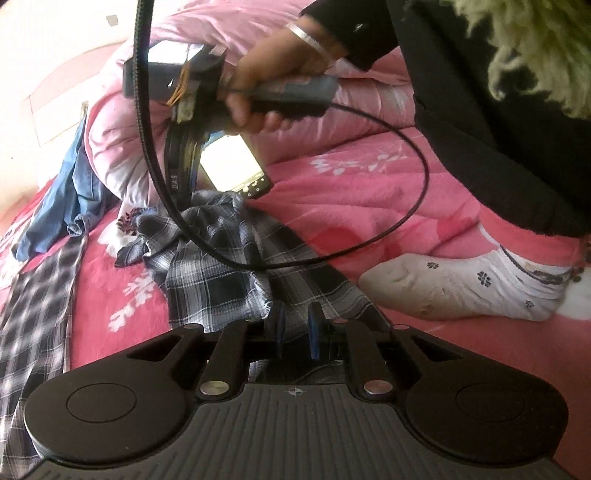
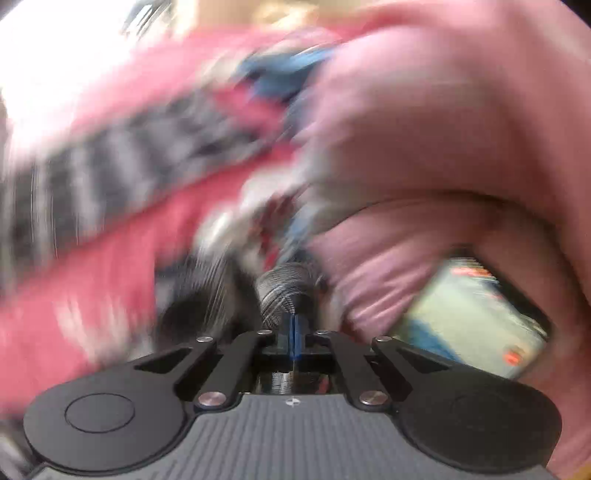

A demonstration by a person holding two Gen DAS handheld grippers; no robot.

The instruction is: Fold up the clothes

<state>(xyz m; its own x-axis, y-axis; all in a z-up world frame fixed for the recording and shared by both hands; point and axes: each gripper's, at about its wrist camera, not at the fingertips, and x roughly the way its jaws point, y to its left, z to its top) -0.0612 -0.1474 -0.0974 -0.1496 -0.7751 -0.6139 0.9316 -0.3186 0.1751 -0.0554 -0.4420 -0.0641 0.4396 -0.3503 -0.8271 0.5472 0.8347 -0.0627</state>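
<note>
The black two-finger left gripper (image 1: 295,317) is seen with blue pads narrowly parted. The black right gripper (image 2: 294,325) is pressed fully closed, gripped by a bare hand (image 1: 273,81) with a metal bangle.

Crumpled black-and-white plaid shirt (image 1: 221,266) lies bunched on the pink bedspread; blue garment (image 1: 62,199) heaped beyond it.

The open stretch of pink bedspread (image 1: 369,206) between the plaid shirt (image 1: 221,269) and the person's socked foot (image 1: 461,291) lay bare, wide enough for a gripper to pass. A black cable (image 1: 424,177) looped across that gap above the bed, and a thicker ribbed cable (image 1: 147,122) hung down over the shirt. The heaped pink quilt (image 1: 229,33) closed off the far side, with blue jeans (image 1: 70,192) bunched against its left end. A lit phone (image 1: 236,166) and the right hand (image 1: 280,85) stood above the shirt. In the right wrist view the quilt crowded close on the right; blur hid the rest.
</note>
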